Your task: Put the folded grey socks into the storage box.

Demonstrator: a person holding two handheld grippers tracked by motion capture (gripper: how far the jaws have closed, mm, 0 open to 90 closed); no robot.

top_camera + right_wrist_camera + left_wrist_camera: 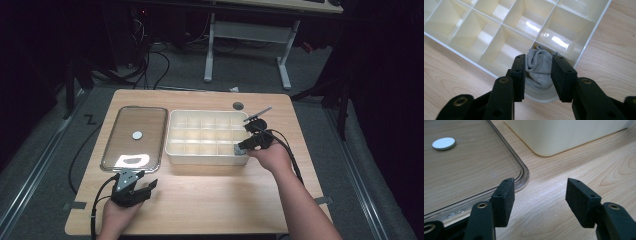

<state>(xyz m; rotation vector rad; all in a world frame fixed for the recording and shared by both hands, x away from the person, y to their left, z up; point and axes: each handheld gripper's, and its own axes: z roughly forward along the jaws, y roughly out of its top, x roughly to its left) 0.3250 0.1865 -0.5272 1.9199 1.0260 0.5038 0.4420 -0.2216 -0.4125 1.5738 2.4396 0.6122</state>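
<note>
A cream organizer box [202,156] with several compartments stands mid-table. A balled grey sock [539,72] lies in its near right corner compartment [240,149]. My right gripper [539,59] hangs over that corner with its jaws apart on either side of the sock; the pads do not visibly squeeze it. From above, the right gripper [243,146] sits at the box's front right corner. My left gripper [145,180] rests low near the front left of the table, open and empty [540,182], pointing at the gap between the clear tray and the box [564,135].
A clear flat tray [110,145] lies left of the box, with a small white disc [137,135] on it [443,143]. The tray's rounded corner [522,171] is just ahead of the left jaws. A cable hole [238,105] sits behind the box.
</note>
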